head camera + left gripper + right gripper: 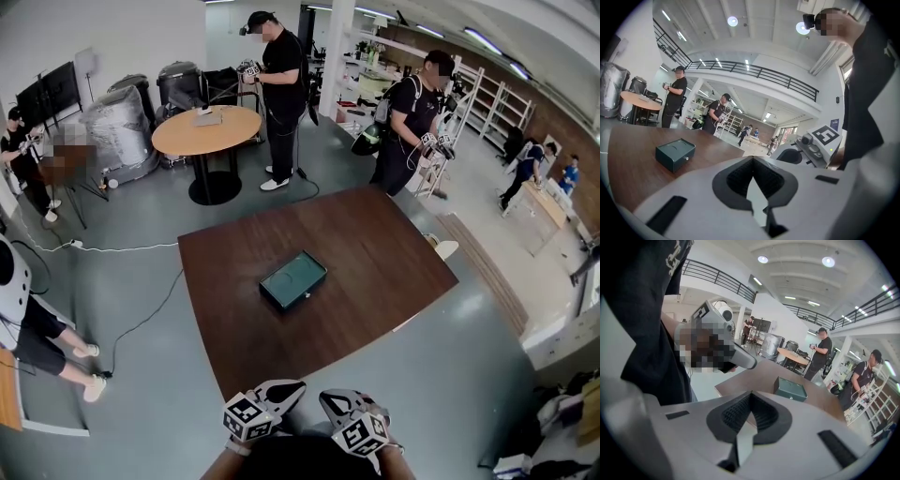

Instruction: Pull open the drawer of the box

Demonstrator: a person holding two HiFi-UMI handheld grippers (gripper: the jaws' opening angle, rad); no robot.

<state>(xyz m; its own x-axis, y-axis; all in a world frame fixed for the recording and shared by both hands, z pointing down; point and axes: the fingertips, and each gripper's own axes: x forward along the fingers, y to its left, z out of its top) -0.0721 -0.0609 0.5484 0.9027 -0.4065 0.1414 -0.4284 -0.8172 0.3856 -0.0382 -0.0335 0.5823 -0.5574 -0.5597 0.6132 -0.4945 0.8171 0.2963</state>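
The left gripper (753, 159) has its jaws closed tip to tip, with nothing between them. Well beyond it, a dark green box (675, 153) sits on the brown table (628, 150). The box's drawer (682, 161), small knob (686, 159) facing this way, seems pushed in. The right gripper (794, 153) hangs close at the right.

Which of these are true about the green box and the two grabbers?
1. The green box lies on the brown table. True.
2. The left gripper holds the box. False: it is shut on nothing, far from the box.
3. The drawer is pulled out. False: it looks closed.
4. The right gripper is shut and empty. True.
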